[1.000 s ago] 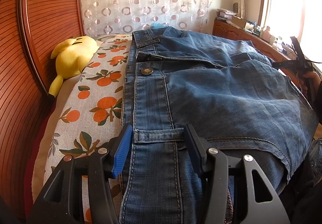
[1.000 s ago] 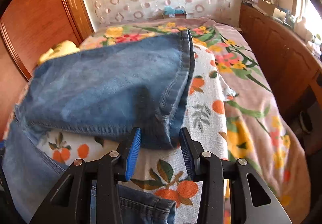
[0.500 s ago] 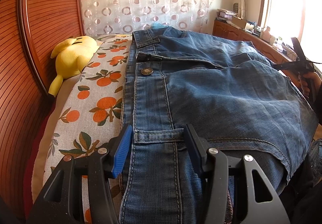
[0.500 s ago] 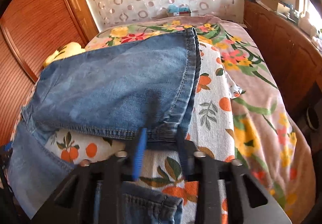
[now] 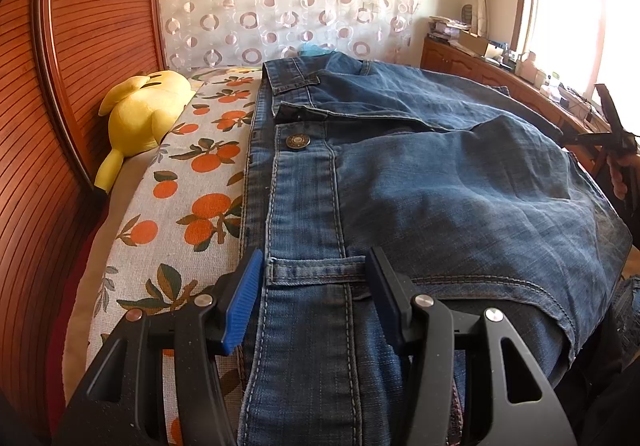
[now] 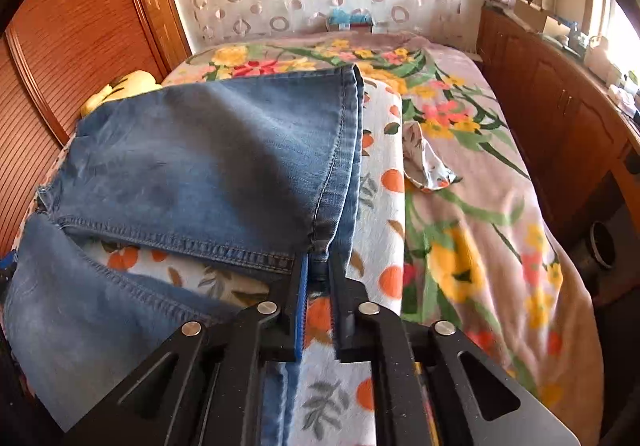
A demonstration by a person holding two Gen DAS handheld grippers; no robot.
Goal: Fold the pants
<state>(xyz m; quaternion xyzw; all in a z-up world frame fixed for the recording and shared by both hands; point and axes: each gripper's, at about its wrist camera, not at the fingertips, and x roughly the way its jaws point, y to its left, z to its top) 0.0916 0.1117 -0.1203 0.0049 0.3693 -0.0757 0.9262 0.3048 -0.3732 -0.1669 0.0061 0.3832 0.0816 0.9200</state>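
Note:
Blue denim pants [image 5: 420,181] lie on the bed, waistband with a metal button [image 5: 296,141] toward the left edge. My left gripper [image 5: 312,286] is open, its jaws either side of a belt loop [image 5: 316,270] on the waistband. In the right wrist view the pants' leg [image 6: 216,165] is folded over, and my right gripper [image 6: 318,270] is shut on the corner of its hem [image 6: 320,242], lifting it slightly. The right gripper also shows at the far right of the left wrist view [image 5: 612,133].
A yellow plush toy [image 5: 140,113] lies by the wooden headboard [image 5: 52,125]. The bed has an orange-print sheet [image 5: 180,205] and a floral blanket [image 6: 480,205] with a small cloth [image 6: 424,161] on it. A wooden cabinet [image 6: 560,105] runs along the right.
My right gripper has closed from open onto the corner of the leg hem and moved in on it. The left gripper has stayed open and still on the waistband.

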